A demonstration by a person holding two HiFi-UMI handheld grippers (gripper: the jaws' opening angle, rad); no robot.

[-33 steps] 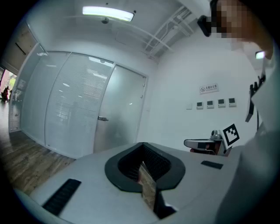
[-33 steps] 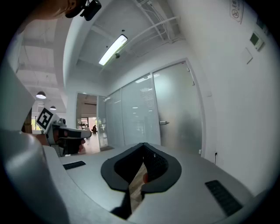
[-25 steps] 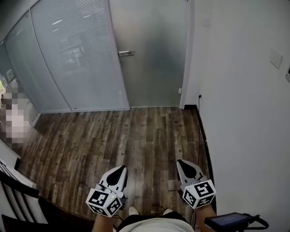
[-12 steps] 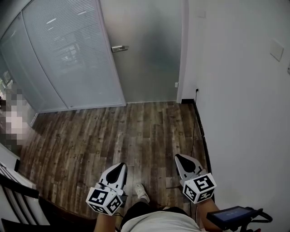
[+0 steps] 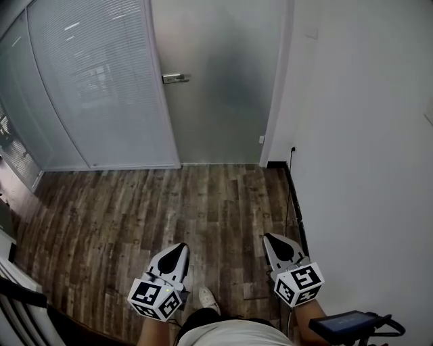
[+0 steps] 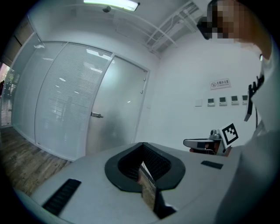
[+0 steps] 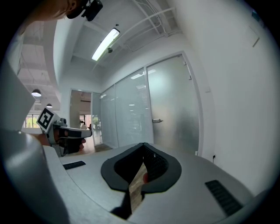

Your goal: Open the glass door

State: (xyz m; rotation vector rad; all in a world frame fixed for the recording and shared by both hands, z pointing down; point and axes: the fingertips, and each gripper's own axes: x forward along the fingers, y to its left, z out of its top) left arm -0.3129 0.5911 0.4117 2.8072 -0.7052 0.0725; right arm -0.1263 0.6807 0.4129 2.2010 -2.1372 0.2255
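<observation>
A dark plank floor [image 5: 169, 209] is running from the person's feet to the far wall, where the frosted glass door [image 5: 216, 94] is standing shut, its metal handle [image 5: 174, 78] sitting at its left edge. To the left of it, a curved glass partition [image 5: 88, 88] with blinds behind is sweeping round towards the near left. A white wall [image 5: 365, 135] is closing off the right side, with a thin cable [image 5: 292, 196] trailing along its base. The left gripper [image 5: 180, 251] and the right gripper [image 5: 270, 240] are hovering near the person, well apart from the door and pointing towards it; each one's fingers are pressed together with nothing between them. The left gripper view is taking in a ceiling lamp [image 6: 111, 4] and a row of small wall plates [image 6: 221, 101] that the head view is missing. The right gripper view is showing a long strip light [image 7: 105, 43] and an open passage [image 7: 83, 118] beyond the partition's left end. Bare floor is lying between the grippers and the door, narrowing to the right wall.
</observation>
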